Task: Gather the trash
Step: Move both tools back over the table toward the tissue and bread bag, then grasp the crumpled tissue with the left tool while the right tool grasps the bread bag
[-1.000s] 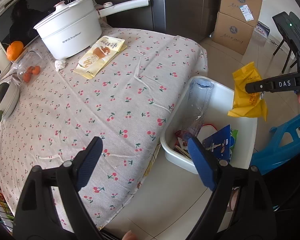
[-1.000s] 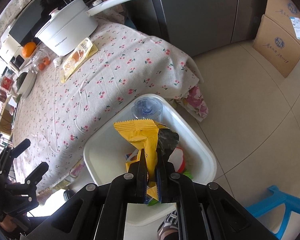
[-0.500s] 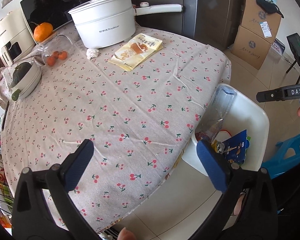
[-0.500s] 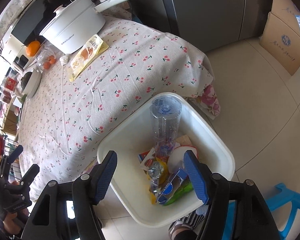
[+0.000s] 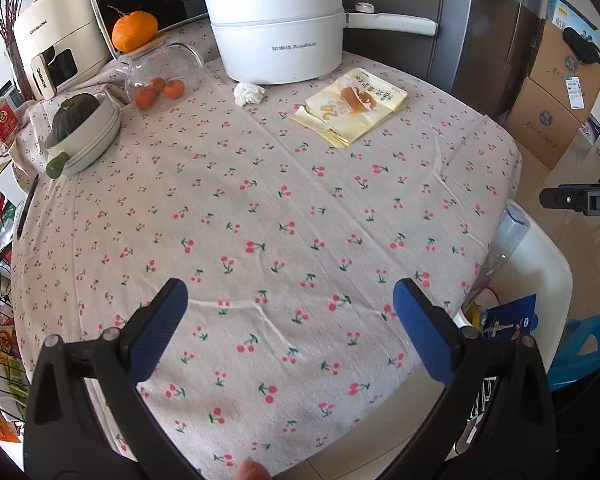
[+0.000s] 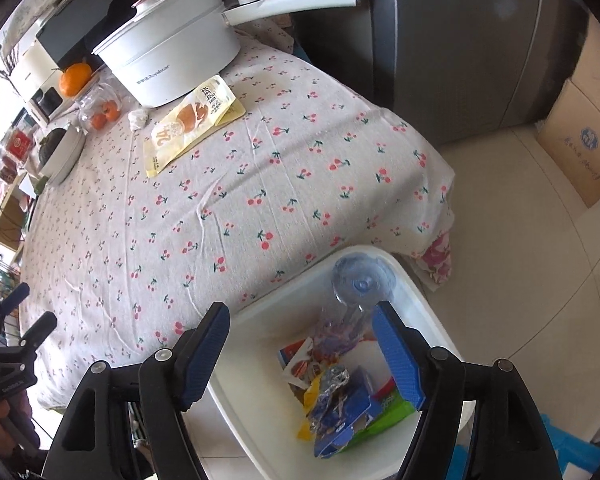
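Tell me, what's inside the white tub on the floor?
The white tub holds a clear plastic bottle standing on end, a blue packet, a green wrapper and other crumpled wrappers. Whatever lies underneath that pile is covered.

The round desk under its cherry-print cloth (image 5: 284,208) hides the near wall of the white plastic tub (image 5: 540,256), and the trash in it shows only as a sliver. The clear plastic bottle (image 5: 504,236) is half covered by the cloth's edge. The right tongs (image 5: 572,200) are cut off by the frame. Print on the flat yellow snack packet (image 5: 352,104) is too small to read. In the right wrist view, the left tongs (image 6: 24,312) are clipped at the border.
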